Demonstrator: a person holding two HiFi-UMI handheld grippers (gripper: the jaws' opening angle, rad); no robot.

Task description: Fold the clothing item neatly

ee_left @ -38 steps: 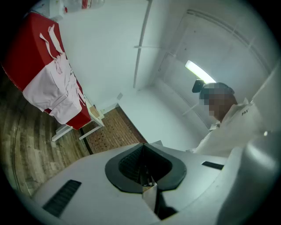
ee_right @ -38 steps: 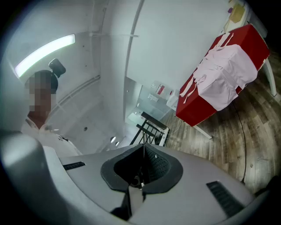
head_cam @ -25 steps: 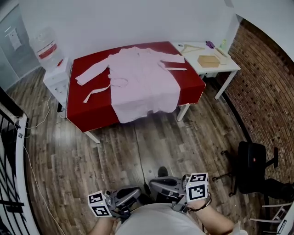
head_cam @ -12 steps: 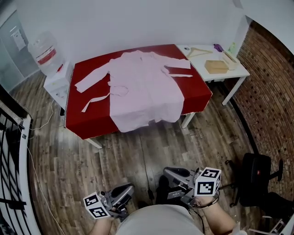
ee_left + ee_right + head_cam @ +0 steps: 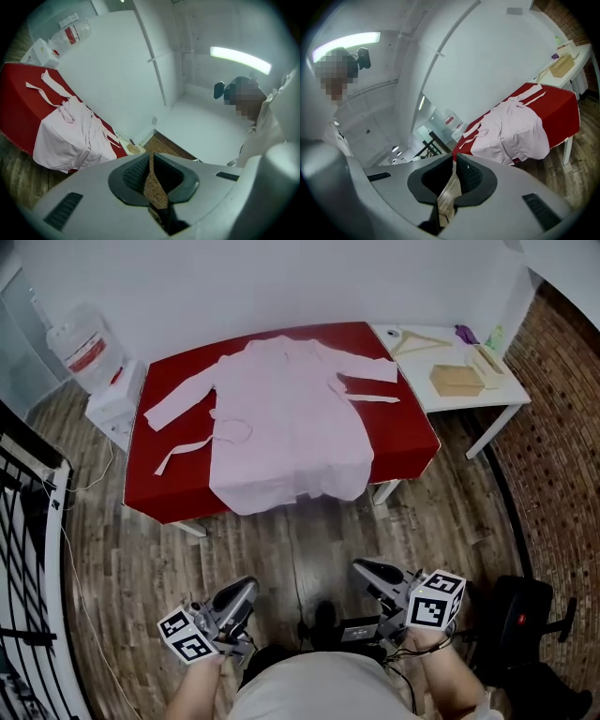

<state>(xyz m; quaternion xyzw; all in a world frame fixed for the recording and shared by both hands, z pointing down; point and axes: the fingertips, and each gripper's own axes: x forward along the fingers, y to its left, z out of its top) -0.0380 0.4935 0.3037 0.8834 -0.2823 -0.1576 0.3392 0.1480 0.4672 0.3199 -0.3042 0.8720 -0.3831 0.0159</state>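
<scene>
A pale pink robe (image 5: pixel 286 423) lies spread flat on a red-covered table (image 5: pixel 412 432), sleeves out to both sides, its hem hanging over the near edge. A loose belt (image 5: pixel 192 442) trails off its left side. The robe also shows at the left of the left gripper view (image 5: pixel 70 136) and at the right of the right gripper view (image 5: pixel 513 131). My left gripper (image 5: pixel 246 589) and right gripper (image 5: pixel 364 570) are held low near my body, well short of the table. Both are shut with nothing between the jaws.
A white side table (image 5: pixel 487 399) at the right carries a wooden hanger (image 5: pixel 422 339), a cardboard box (image 5: pixel 457 379) and small bottles. A water dispenser (image 5: pixel 84 352) stands at the left. A black railing (image 5: pixel 23 549) runs along the left, a black chair (image 5: pixel 530 624) at lower right.
The table and robe have come closer and more central in the head view. Both grippers have shifted with me, still shut and empty; the black chair has slid toward the lower right corner.
</scene>
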